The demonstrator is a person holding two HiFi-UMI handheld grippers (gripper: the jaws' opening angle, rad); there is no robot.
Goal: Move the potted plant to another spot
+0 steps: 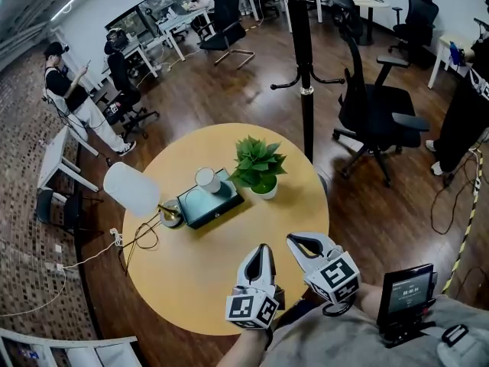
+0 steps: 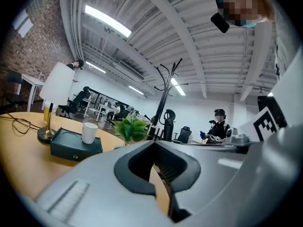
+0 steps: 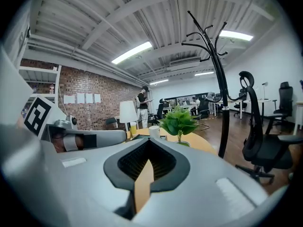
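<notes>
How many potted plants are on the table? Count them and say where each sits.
1. The potted plant stands at the table's far edge, right of the dark box; none seems hidden.

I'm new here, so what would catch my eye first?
A green potted plant stands on the far side of a yellow table. Left of it, a white cup sits on a dark box by a lamp. At the near edge, left gripper and right gripper hover shut.

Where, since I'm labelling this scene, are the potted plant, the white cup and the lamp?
potted plant (image 1: 258,161): head view, on its green leaves.
white cup (image 1: 207,179): head view, on its open top.
lamp (image 1: 131,189): head view, on its white shade.
</notes>
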